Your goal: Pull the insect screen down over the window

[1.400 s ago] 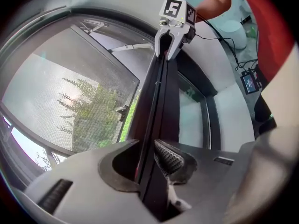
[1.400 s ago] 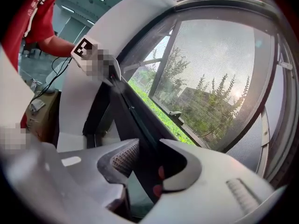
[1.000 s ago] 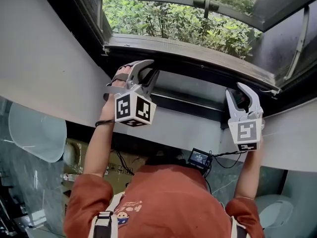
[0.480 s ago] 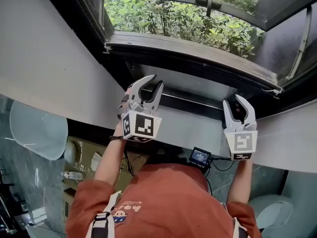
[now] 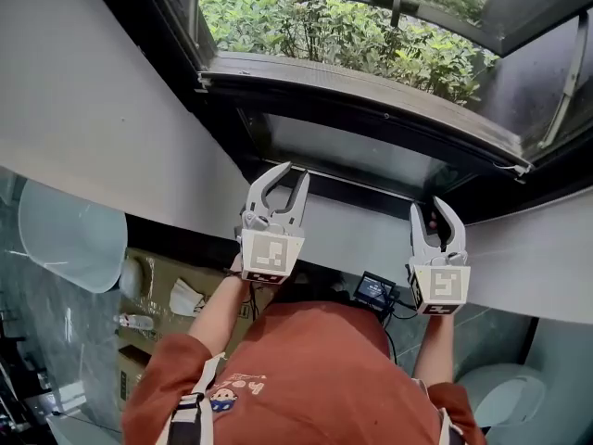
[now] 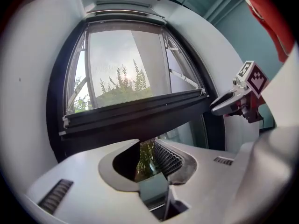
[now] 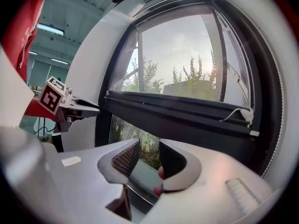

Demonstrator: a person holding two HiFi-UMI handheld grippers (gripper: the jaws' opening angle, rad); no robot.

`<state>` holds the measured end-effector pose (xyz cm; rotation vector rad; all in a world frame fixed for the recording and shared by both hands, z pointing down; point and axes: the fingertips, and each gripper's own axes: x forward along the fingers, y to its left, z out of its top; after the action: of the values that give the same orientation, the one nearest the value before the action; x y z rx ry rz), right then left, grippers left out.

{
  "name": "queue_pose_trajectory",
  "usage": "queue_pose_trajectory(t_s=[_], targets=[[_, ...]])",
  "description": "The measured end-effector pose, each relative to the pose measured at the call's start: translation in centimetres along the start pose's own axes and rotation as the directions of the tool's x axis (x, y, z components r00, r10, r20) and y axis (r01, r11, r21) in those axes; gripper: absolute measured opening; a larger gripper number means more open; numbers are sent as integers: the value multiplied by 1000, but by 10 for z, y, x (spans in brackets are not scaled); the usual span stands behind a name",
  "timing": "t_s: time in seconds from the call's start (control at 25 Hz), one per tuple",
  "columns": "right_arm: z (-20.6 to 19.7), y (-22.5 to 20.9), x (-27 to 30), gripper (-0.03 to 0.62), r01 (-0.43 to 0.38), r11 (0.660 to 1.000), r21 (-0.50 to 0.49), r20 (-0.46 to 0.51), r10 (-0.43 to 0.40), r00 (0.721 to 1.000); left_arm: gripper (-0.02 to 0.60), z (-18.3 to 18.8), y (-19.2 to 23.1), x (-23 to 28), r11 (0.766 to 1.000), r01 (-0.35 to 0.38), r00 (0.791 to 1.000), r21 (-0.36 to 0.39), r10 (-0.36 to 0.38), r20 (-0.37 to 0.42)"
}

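Note:
The insect screen's dark bottom bar [image 5: 371, 100] runs across the window, with grey mesh above it in the gripper views [image 6: 135, 113] [image 7: 177, 108]. A strip of glass [image 5: 352, 151] shows beneath the bar. My left gripper [image 5: 293, 174] is open and hangs below the bar in front of the lower frame, touching nothing. My right gripper [image 5: 433, 209] is open too, level with it further right. Nothing sits between either pair of jaws in the left gripper view [image 6: 147, 150] or the right gripper view [image 7: 147, 155].
A white wall [image 5: 93, 109] flanks the window at left. The outer sash stands swung out on a stay arm [image 5: 565, 63] over green shrubs [image 5: 324, 35]. A white cord [image 7: 238, 113] hangs at the bar's right end. Below are a cardboard box [image 5: 176, 295] and a white basin [image 5: 65, 239].
Both grippers have dropped away from the screen bar toward the person's body, the left one also shifting right. The bar has stayed where it was.

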<state>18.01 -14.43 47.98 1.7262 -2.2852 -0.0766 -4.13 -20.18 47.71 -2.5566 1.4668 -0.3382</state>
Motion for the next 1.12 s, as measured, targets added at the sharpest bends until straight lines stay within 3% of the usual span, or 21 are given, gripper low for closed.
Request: queue_pose_trajectory(t_s=[0.48, 0.72, 1.12], targets=[[2, 8, -26, 140, 83, 990, 117, 156, -101, 982, 100, -9, -14, -31, 982, -34, 998, -186, 42, 38], [3, -5, -28, 140, 102, 981, 165, 187, -132, 973, 89, -7, -15, -36, 978, -9, 995, -208, 29, 96], [2, -12, -33, 138, 116, 978, 176, 195, -150, 969, 77, -6, -15, -38, 979, -3, 994, -205, 25, 108]])
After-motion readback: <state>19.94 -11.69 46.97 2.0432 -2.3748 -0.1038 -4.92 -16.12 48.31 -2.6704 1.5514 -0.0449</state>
